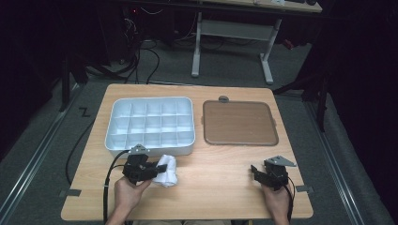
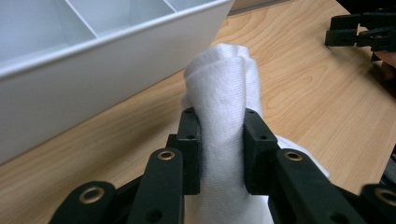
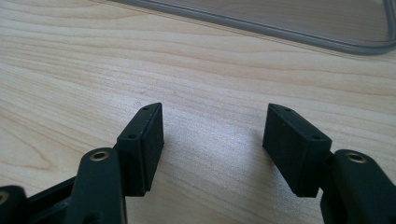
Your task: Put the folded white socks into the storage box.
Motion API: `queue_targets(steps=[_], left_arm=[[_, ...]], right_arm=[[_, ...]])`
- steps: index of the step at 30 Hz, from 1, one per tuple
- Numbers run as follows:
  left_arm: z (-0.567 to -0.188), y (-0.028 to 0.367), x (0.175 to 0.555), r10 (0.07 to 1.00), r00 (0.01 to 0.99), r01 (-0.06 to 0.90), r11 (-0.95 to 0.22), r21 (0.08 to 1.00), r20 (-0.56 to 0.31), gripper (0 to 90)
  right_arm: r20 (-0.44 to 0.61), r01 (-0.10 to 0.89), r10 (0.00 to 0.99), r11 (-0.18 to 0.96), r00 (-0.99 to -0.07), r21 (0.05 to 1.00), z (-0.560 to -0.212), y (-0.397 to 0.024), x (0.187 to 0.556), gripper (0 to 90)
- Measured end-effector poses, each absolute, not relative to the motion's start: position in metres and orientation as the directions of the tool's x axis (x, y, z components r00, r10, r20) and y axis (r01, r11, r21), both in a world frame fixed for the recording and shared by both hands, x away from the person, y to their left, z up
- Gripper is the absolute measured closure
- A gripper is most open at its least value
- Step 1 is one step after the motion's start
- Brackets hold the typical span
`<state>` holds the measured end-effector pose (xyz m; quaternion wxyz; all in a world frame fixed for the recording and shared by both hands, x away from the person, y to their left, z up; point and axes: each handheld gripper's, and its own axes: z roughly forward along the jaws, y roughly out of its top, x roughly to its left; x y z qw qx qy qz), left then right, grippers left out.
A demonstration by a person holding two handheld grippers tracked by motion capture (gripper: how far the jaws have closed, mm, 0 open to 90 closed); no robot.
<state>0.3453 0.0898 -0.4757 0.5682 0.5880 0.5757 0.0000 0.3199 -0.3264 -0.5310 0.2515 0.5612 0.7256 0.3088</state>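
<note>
A light wooden table (image 1: 225, 187) stands on grey carpet in a dark room, with a white compartment tray (image 1: 150, 125) at far left and a brown lid (image 1: 239, 123) at far right. At near left, just beside the tray, the left gripper (image 2: 222, 140) clamps a rolled white cloth (image 2: 224, 98). At near right, the right gripper (image 3: 212, 135) stands wide apart over bare wood, holding nothing.

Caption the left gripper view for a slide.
Left hand-held gripper clamps a folded white cloth beside the white compartment tray.

no legible text, label, brand, number or sign found on any surface in the three views.
</note>
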Motion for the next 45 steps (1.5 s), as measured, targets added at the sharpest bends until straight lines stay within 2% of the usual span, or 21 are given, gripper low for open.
queue_targets(steps=[18,45], left_arm=[[-0.441,0.098,0.353,0.631,0.355,0.657,0.357,0.664,-0.69,72.7],[-0.412,0.113,0.395,0.604,0.347,0.639,0.408,0.652,-0.718,72.8]], right_arm=[[-0.022,0.659,0.969,0.185,-0.248,0.729,-0.531,-0.326,0.32,38.1],[-0.022,0.661,0.971,0.18,-0.24,0.728,-0.531,-0.326,0.32,37.4]])
